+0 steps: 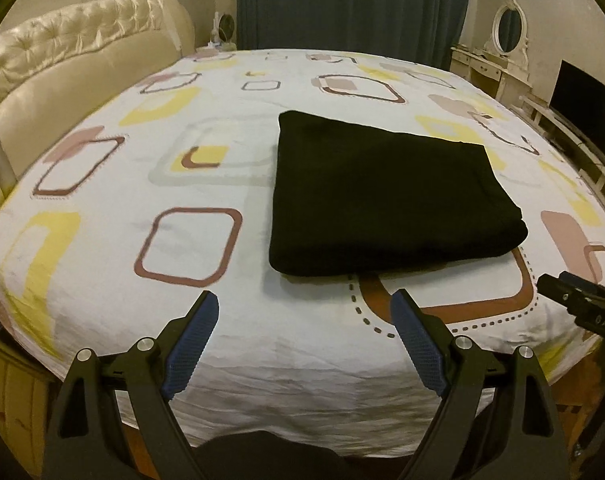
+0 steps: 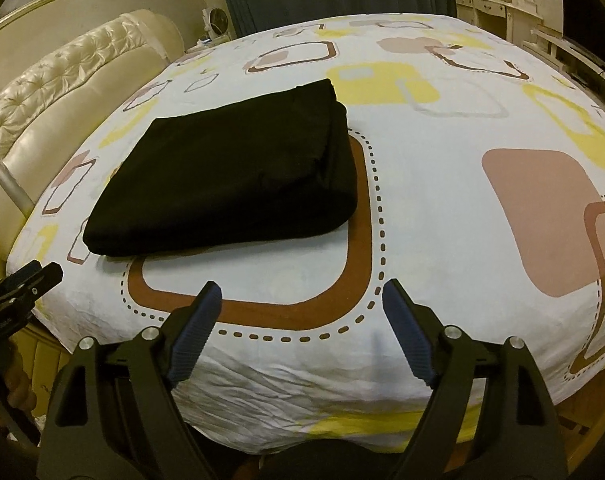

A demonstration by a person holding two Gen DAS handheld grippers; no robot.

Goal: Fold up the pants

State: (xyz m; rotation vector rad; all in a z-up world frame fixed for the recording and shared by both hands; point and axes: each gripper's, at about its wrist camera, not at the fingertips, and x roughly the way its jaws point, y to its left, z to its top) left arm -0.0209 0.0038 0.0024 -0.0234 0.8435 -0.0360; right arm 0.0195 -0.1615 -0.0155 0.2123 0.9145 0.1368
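The black pants (image 1: 386, 196) lie folded into a thick rectangle on the patterned bed sheet (image 1: 206, 148). They also show in the right wrist view (image 2: 230, 176), left of centre. My left gripper (image 1: 304, 300) is open and empty, held above the bed's near edge, short of the pants. My right gripper (image 2: 302, 290) is open and empty, also near the front edge, to the right of the pants. The right gripper's tip shows at the far right of the left wrist view (image 1: 570, 288); the left gripper's tip shows at the left of the right wrist view (image 2: 30, 280).
A cream tufted headboard (image 1: 74, 52) stands on the left. Dark curtains (image 1: 354, 0) hang behind the bed. A white dressing table with an oval mirror (image 1: 506, 32) and a dark screen (image 1: 586, 112) stand on the right.
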